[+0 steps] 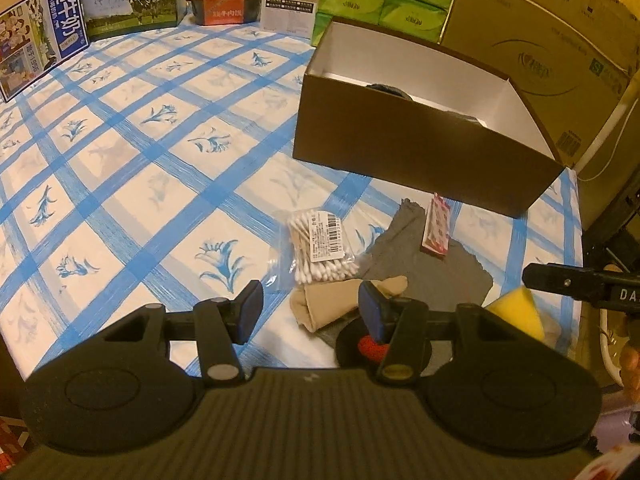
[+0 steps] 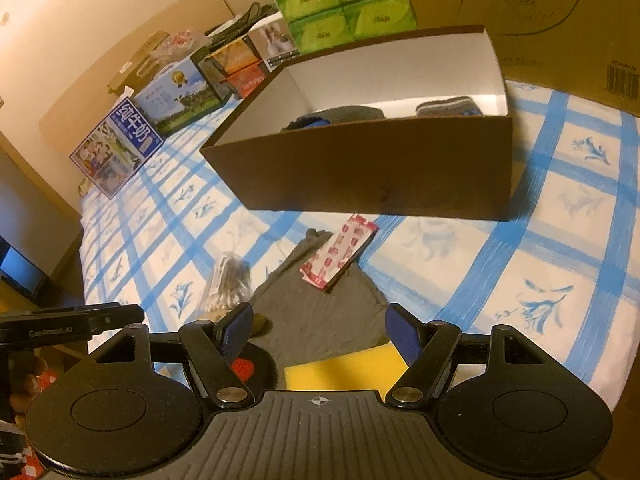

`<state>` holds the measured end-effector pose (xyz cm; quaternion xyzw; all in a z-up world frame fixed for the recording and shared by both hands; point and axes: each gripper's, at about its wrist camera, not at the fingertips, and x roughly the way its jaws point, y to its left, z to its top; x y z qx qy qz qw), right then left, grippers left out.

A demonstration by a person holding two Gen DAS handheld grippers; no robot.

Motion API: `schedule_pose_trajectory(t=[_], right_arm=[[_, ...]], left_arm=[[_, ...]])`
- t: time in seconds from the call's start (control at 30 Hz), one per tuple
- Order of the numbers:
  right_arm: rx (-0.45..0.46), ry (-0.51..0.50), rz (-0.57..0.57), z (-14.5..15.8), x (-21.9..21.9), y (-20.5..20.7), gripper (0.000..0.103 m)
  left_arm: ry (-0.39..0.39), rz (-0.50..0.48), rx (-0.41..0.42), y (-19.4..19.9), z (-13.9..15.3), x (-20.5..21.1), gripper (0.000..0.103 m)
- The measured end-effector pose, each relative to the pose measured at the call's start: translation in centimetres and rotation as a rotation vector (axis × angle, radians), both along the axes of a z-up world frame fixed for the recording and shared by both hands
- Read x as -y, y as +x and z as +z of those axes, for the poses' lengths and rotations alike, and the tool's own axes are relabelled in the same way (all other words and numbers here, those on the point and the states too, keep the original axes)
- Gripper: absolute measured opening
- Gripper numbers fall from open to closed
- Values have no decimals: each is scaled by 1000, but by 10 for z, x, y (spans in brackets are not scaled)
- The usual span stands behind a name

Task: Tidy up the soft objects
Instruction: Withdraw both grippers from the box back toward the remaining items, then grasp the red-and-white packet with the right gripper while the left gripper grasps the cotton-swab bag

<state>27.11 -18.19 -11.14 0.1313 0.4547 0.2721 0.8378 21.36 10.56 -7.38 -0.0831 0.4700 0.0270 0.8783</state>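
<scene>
The tablecloth (image 1: 160, 152) looks smooth with a faint sheen, printed in brushy blue checks. Ahead of the right claw (image 2: 319, 330) lies a grey cloth (image 2: 320, 312), matt and coarsely napped, and on it a glossy printed packet (image 2: 340, 254). Just under that claw sits a yellow sponge (image 2: 336, 374) (porous, dull). Ahead of the left claw (image 1: 310, 312) lie a beige knit sock (image 1: 344, 304) and swabs (image 1: 322, 246) in clear shiny plastic. The box (image 1: 420, 148) is matt brown card, white inside. Both claws are matt black plastic with ribbed blue pads (image 2: 404, 336).
</scene>
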Motion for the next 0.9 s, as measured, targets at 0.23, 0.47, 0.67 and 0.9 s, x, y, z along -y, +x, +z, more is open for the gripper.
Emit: schedule_pose_trajectory(t=[0.23, 0.47, 0.67, 0.9], right_arm=[[-1, -11, 8, -7, -11, 6, 73], [-3, -21, -7, -14, -21, 21, 73], [-2, -19, -37, -20, -27, 38, 73], [-38, 0, -72, -32, -26, 55, 73]], left_arm=[[12, -25, -10, 13, -10, 8, 56], [-3, -16, -25, 36, -22, 8, 60], [10, -20, -51, 63, -37, 12, 61], [12, -11, -105, 87, -60, 9, 61]])
